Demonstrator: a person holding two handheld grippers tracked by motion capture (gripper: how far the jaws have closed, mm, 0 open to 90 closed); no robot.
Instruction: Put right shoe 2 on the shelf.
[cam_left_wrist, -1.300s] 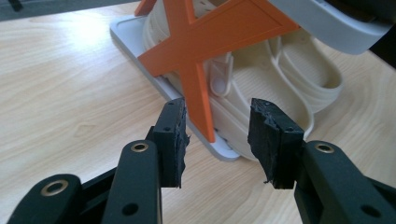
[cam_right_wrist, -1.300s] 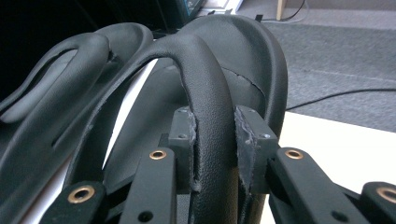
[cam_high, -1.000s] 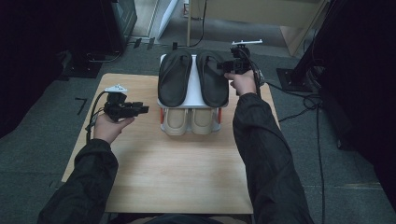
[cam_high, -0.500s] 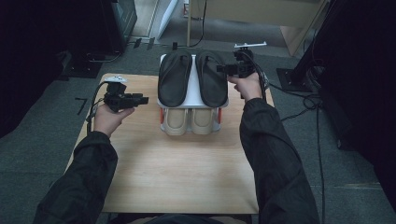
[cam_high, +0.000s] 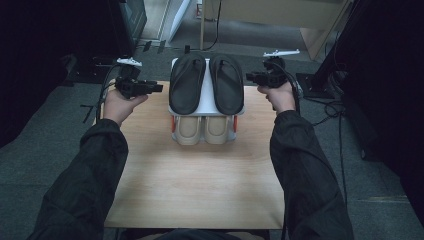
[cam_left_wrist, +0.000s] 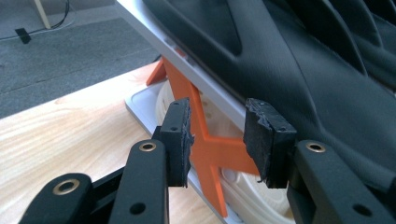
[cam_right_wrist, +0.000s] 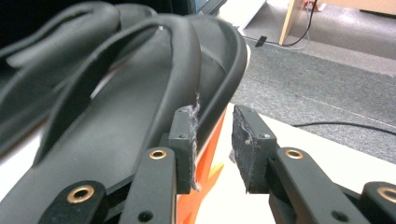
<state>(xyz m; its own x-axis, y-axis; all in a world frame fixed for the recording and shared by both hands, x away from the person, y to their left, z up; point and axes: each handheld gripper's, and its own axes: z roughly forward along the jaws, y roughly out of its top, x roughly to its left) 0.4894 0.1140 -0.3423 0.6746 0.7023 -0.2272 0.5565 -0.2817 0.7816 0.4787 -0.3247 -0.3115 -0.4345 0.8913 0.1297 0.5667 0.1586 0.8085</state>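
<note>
the left gripper (cam_high: 159, 88) and right gripper (cam_high: 248, 77), both parted and empty, flank the shoe rack (cam_high: 206, 95). its black flip-flops (cam_high: 187, 82) look soft, light; pinching an edge seems best.

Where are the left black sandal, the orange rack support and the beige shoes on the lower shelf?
left black sandal (cam_high: 187, 85), high view, on its footbed.
orange rack support (cam_left_wrist: 205, 140), left gripper view, on the bare upright strut between the jaws.
beige shoes (cam_high: 189, 129), high view, on the left shoe's toe.
</note>
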